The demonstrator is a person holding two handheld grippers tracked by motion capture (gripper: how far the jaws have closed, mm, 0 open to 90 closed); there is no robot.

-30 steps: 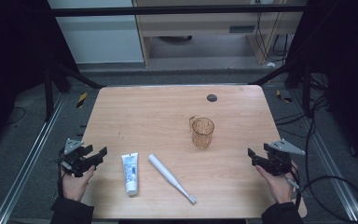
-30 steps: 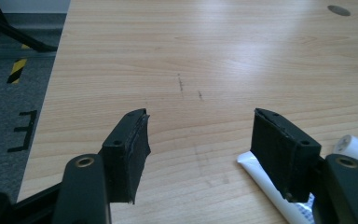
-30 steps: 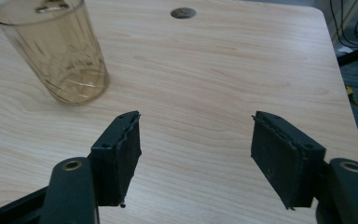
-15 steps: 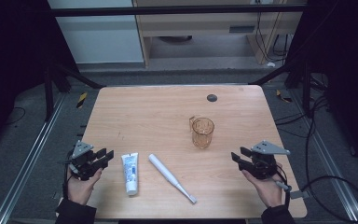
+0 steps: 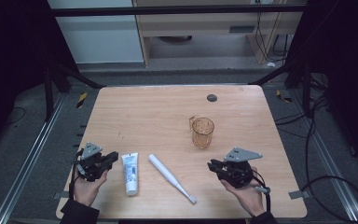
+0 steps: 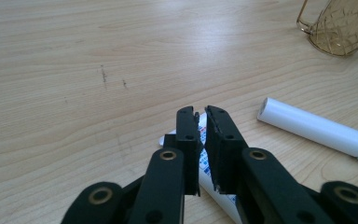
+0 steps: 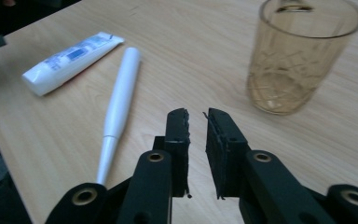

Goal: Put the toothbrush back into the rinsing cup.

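1. My left gripper, black two-jaw, sits at the near left edge of the light wooden table. Jaws have just been closing and now stand almost together with a thin slit between them, nothing gripped.
2. In the left gripper view my jaw tips hang just above the upper end of the white toothpaste tube with blue print. The tube passes behind and under the jaws, not between the pads; can't tell if they touch it.
3. My right gripper, same black type with a grey three-cornered plate on top, is at the near right. Jaws have also just been closing; narrow gap left, empty.
4. The toothpaste tube lies flat just right of my left gripper, lengthwise toward me.
5. White slim plastic toothbrush handle lies diagonally between the two grippers, apart from the tube, thin end nearest me.
6. Amber see-through patterned glass cup with a handle stands upright beyond my right gripper, near it, not touching.
7. Small dark round disc on the far table part, well apart from everything.
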